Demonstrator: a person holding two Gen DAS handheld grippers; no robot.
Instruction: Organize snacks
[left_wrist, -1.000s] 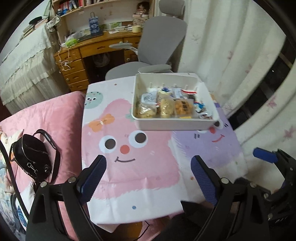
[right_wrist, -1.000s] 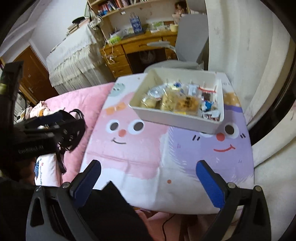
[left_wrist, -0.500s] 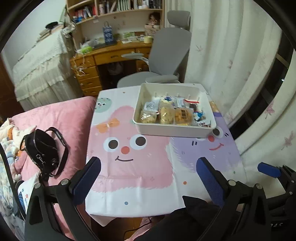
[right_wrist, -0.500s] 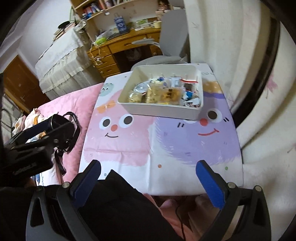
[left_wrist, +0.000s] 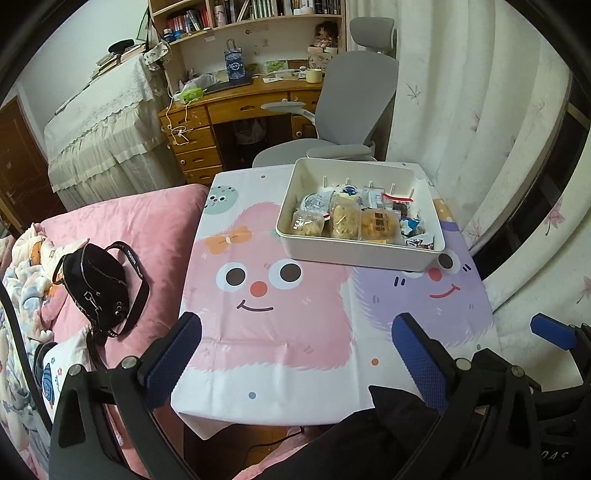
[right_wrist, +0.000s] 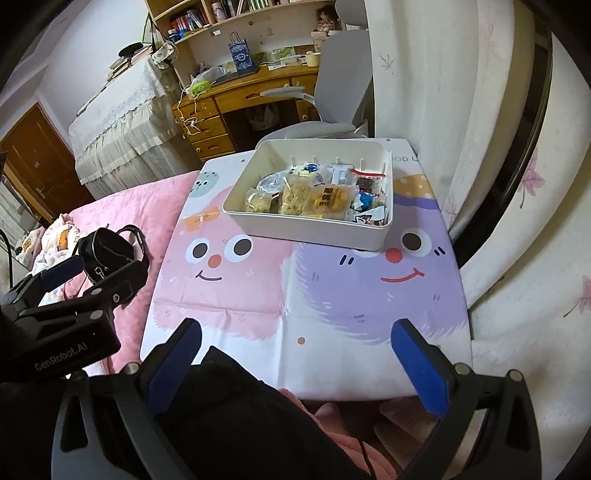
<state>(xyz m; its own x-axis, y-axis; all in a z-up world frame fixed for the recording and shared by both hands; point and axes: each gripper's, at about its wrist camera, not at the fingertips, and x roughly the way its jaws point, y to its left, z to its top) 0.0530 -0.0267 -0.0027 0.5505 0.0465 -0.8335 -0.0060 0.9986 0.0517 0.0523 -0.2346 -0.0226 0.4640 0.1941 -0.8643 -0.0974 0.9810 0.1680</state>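
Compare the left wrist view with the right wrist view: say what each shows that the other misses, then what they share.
Left wrist only: the right gripper's blue fingertip at the far right edge.
Right wrist only: the left gripper's body, seen from the side at the left edge.
Both: the white bin of wrapped snacks on the cartoon tablecloth, the black bag on pink bedding, each gripper's own fingers wide open, empty.

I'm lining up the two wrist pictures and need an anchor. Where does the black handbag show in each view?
Left wrist view: the black handbag lies at left of centre on the pink bedding, beside the table.
Right wrist view: the black handbag is at left, partly behind the left gripper.
Shared landmark: the white snack bin on the cartoon tablecloth.
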